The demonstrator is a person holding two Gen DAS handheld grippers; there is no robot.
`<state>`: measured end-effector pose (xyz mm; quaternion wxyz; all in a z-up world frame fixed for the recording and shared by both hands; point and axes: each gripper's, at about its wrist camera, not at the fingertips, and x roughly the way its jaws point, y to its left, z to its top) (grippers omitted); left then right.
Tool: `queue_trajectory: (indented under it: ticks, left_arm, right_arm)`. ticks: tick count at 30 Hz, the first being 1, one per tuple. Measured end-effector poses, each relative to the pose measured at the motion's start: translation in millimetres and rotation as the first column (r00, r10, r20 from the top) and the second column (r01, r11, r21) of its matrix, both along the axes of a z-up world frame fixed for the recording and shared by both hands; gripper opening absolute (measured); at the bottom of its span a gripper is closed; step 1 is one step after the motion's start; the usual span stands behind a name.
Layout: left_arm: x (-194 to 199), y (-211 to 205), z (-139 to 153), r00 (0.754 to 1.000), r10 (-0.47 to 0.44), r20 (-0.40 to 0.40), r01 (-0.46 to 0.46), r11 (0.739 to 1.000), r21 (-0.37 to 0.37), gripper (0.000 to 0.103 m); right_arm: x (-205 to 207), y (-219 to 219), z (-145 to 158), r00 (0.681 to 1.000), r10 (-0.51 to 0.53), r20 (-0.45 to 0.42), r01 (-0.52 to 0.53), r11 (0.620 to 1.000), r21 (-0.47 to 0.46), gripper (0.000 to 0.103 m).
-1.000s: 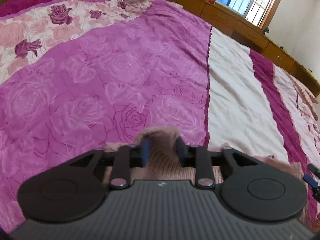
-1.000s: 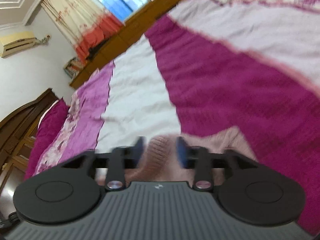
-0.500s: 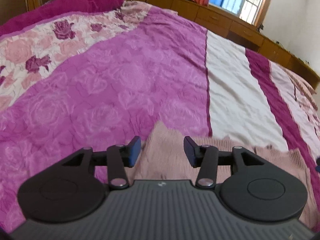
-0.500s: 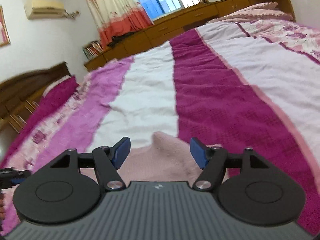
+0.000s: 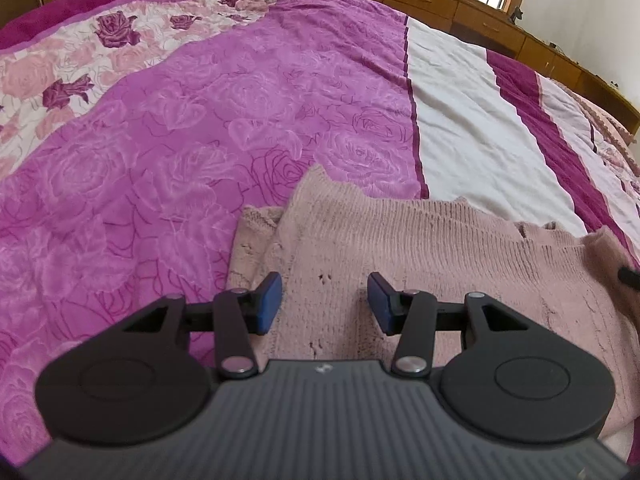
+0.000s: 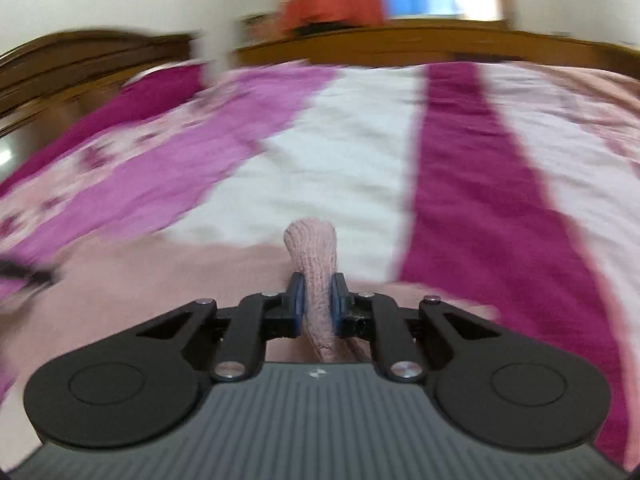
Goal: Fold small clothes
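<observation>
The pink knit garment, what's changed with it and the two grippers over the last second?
The left gripper let go of the pink knit garment and now stands open over it. The right gripper is closing on a bunched fold of it. The garment stays on the bedspread.

A dusty-pink knitted sweater (image 5: pixel 420 248) lies spread on the bedspread (image 5: pixel 168 184), across its magenta rose-patterned band and onto the white stripe. Its knit is ribbed, with a few tiny dark holes near the middle. At the left edge a fold overlaps a lower layer, and one corner peaks toward the far side of the bed. In the right wrist view a bunched ridge of the sweater (image 6: pixel 316 264) stands up from the rest.
</observation>
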<state>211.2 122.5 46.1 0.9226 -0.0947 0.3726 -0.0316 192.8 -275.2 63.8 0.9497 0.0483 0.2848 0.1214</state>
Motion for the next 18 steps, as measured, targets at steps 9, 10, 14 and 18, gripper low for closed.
queue_trajectory:
  ticks: [9, 10, 14, 18]
  left_arm:
    - [-1, -2, -2, 1.000, 0.001, -0.003, -0.001, 1.000, 0.000, 0.049]
    - [-1, -2, -2, 1.000, -0.001, -0.003, 0.001, 1.000, 0.003, 0.049]
    - [-2, -2, -2, 1.000, -0.002, -0.003, 0.002, 1.000, 0.002, 0.049]
    - [-2, -2, -3, 1.000, 0.001, -0.003, -0.001, 1.000, -0.002, 0.049]
  right_arm:
    - [-1, 15, 6, 0.999, 0.042, 0.015, -0.041, 0.999, -0.030, 0.058]
    - [1, 14, 6, 0.999, 0.046, 0.011, -0.046, 0.999, -0.019, 0.058]
    - [6, 20, 1, 0.995, 0.097, -0.021, -0.098, 0.995, -0.017, 0.052]
    - [-1, 30, -3, 0.996, 0.089, 0.003, -0.088, 0.992, -0.095, 0.011]
